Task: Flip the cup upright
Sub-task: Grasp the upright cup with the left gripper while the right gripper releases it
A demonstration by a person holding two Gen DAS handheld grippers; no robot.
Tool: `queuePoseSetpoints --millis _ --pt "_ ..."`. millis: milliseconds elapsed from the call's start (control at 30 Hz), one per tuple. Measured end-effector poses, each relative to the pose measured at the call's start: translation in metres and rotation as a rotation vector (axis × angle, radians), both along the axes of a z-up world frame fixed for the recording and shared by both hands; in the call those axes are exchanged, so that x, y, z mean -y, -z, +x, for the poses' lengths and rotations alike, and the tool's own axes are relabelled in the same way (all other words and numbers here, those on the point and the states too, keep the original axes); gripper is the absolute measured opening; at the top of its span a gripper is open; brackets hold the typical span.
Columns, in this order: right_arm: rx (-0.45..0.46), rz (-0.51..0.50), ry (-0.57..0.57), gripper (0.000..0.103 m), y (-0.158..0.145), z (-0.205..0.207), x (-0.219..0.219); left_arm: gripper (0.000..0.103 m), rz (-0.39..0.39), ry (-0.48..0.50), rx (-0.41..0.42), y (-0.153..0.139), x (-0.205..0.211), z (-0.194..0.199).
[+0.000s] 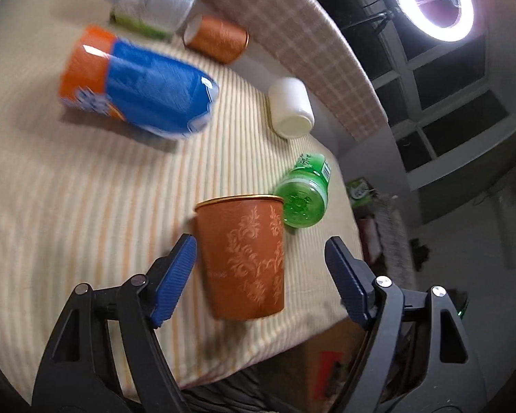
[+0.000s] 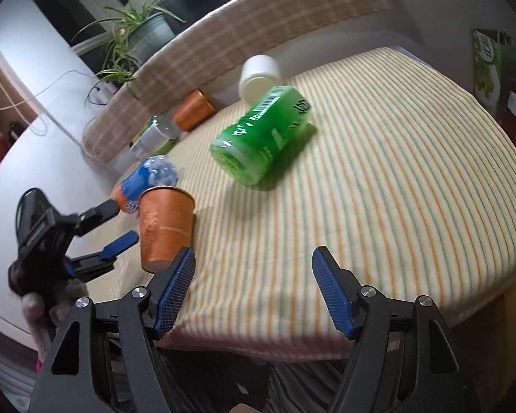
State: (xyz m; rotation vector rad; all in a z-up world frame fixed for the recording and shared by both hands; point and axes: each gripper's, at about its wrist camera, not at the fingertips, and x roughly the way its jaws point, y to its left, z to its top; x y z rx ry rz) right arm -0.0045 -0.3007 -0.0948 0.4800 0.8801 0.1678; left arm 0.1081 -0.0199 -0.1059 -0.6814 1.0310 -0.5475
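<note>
The left gripper (image 1: 259,253) has its jaws spread wide, and the brown cup (image 1: 244,258) stands between its two blue fingers (image 1: 175,275) with its mouth up. The cup sits nearer the left finger, close to it or just touching, while a clear gap shows on the other side, so nothing is clamped. In the right wrist view the same gripper (image 2: 120,227) reaches in from the left with its fingers to either side of the cup (image 2: 165,223), which stands upright on the striped cloth (image 2: 378,179) near the front edge of the table. The right gripper (image 2: 253,266) is also wide open and holds nothing; only cloth lies between its fingers, and the cup is up and to the left of its left finger. Just behind the cup a green bottle (image 1: 304,194) lies on its side, its base towards the left camera. Further back a white jar (image 1: 290,108) lies tipped over, and a blue and orange pack (image 1: 137,89) lies to the left. A second brown cup (image 1: 216,38) lies on its side near the checked cushion (image 1: 292,34) at the back. A ring light (image 1: 433,3) glows at the upper right of the left wrist view, and a potted plant (image 2: 137,31) stands behind the cushion in the right wrist view.
</note>
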Motion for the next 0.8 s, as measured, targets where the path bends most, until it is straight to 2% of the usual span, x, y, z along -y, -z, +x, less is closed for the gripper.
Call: queuePoseSetpoints --millis 167,367,500,800 --pt "-0.005 -0.003 0.008 0.07 0.002 -0.005 0.007 0.077 -0.03 0.0 -0.058 0.014 0.004 0.015" --pt "-0.016 -0.004 0.005 0.07 0.007 -0.005 0.008 0.073 -0.02 0.004 -0.072 0.023 0.008 0.024" --pt "-0.023 -0.01 0.0 0.07 0.009 -0.004 0.006 0.067 -0.02 0.011 -0.085 0.029 0.01 0.029" --pt "-0.028 -0.014 0.007 0.07 0.01 -0.004 0.006 0.066 0.017 0.015 -0.044 0.022 0.012 0.024"
